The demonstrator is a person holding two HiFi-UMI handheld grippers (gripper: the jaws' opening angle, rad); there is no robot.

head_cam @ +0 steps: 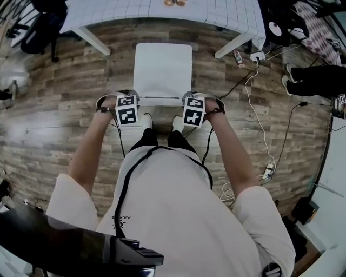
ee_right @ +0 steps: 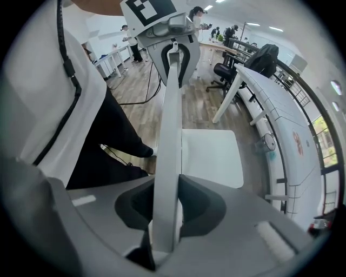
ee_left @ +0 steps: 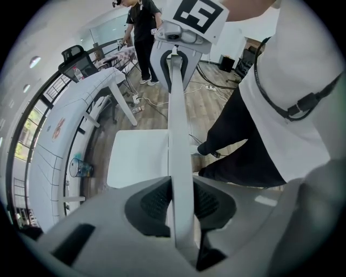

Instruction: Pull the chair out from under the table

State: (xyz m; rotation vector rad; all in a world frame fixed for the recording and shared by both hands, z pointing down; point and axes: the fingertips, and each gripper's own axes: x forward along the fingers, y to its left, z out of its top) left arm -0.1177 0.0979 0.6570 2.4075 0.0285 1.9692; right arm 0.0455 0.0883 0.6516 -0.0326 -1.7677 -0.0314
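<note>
A wood floor (head_cam: 48, 113) and a white table (head_cam: 108, 11) frame the scene; the chair (head_cam: 162, 67) stands out on the floor, its seat clear of the table's near edge and just ahead of the person's feet (head_cam: 147, 122). The job looks all but done.

The left gripper (ee_left: 181, 203) and right gripper (ee_right: 165, 203) each pinch the backrest's (head_cam: 162, 98) thin top edge, pads pressed on either face, one near each end.

Risks from here, as a judgement: the hold sits high on a smooth, narrow edge, so a hard tug could rock the chair onto its rear legs or let the pads slide off. The chair could also bump the feet close behind it. Cables (head_cam: 253, 108) trail on the floor to the right and could snag a leg if the chair drifts that way.

Only the head view shows how far the seat is from the table, and the feet. Only the gripper views show the pads biting the backrest, plus a clear cup (ee_left: 81, 167) by the table and people standing (ee_left: 143, 38) in the room beyond.
</note>
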